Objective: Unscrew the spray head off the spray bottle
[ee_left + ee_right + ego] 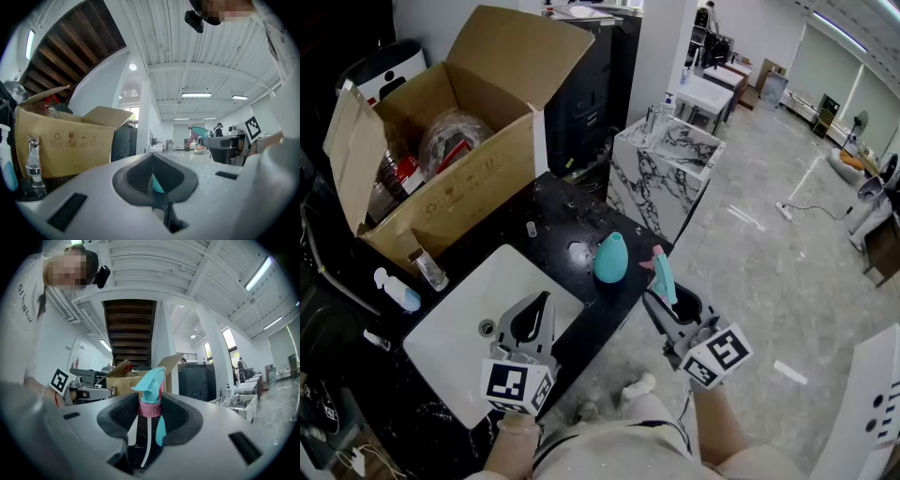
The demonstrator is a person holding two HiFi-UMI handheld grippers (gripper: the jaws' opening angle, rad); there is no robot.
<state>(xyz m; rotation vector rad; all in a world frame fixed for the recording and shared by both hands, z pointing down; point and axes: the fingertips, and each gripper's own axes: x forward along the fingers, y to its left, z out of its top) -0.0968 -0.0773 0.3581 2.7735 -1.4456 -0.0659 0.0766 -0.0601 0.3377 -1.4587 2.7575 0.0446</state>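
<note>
Spray head (152, 380) gripped in right claw (150, 414); left claw (153, 165) clenched, empty; one teal bottle (610, 258) stands beyond it.

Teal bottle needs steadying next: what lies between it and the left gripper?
Head view: only the white surface's corner and bare black tabletop separate left gripper and teal bottle.

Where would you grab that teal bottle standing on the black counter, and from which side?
Probably around its upper half, where the teal bottle tapers toward the neck; the rounded belly looks wider and could slip. It stands upright, so come in level from the near side, where the left gripper faces it, jaws opened first.
</note>
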